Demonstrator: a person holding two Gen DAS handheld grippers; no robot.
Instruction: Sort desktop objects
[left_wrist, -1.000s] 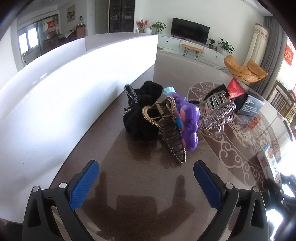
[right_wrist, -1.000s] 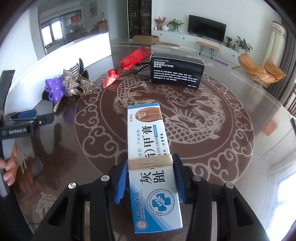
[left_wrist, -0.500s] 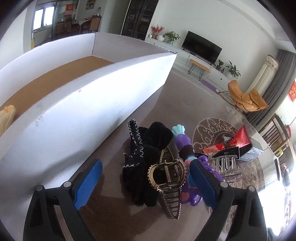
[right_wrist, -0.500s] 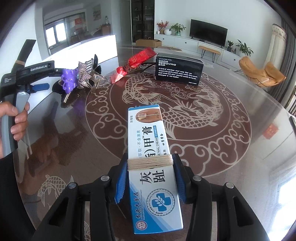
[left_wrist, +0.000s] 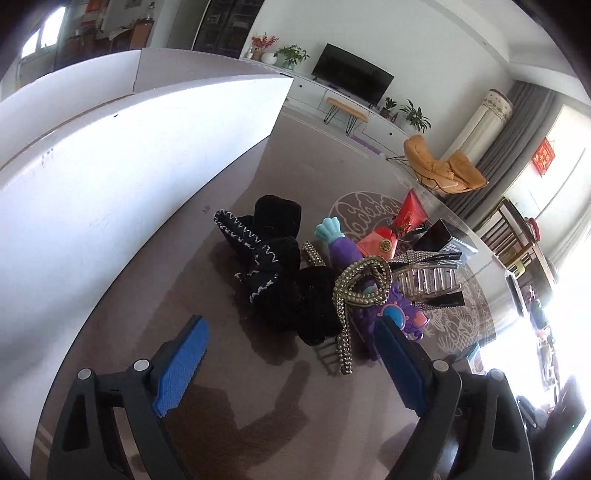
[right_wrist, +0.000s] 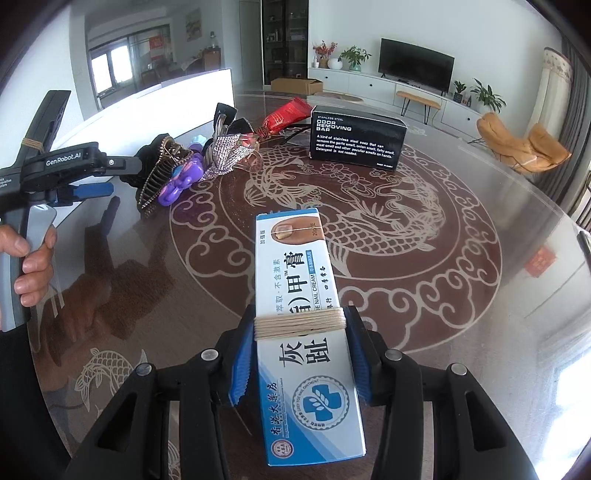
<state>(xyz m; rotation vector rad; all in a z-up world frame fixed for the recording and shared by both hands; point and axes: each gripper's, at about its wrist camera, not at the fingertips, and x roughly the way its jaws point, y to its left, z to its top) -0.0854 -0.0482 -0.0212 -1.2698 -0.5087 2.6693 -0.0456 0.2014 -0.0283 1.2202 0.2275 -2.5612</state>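
Note:
My left gripper (left_wrist: 291, 354) is open and empty, just short of a pile of hair accessories: a black velvet bow (left_wrist: 273, 254), a bronze rhinestone claw clip (left_wrist: 360, 288), a purple toy (left_wrist: 391, 314) and a silver claw clip (left_wrist: 428, 273). Its right pad is close beside the purple toy. My right gripper (right_wrist: 299, 354) is shut on a blue-and-white nail cream box (right_wrist: 299, 291) with string wound round it, held above the table. The pile also shows in the right wrist view (right_wrist: 177, 173), with the left gripper (right_wrist: 88, 177) beside it.
A tall white box wall (left_wrist: 122, 177) stands left of the pile. A red pouch (right_wrist: 286, 112) and a black odor-removing-bar box (right_wrist: 356, 138) lie behind it on the round dragon-patterned glass table (right_wrist: 424, 229).
My left gripper has dropped and moved in toward the pile, which now sits closer between the pads. The right gripper holds the box steady.

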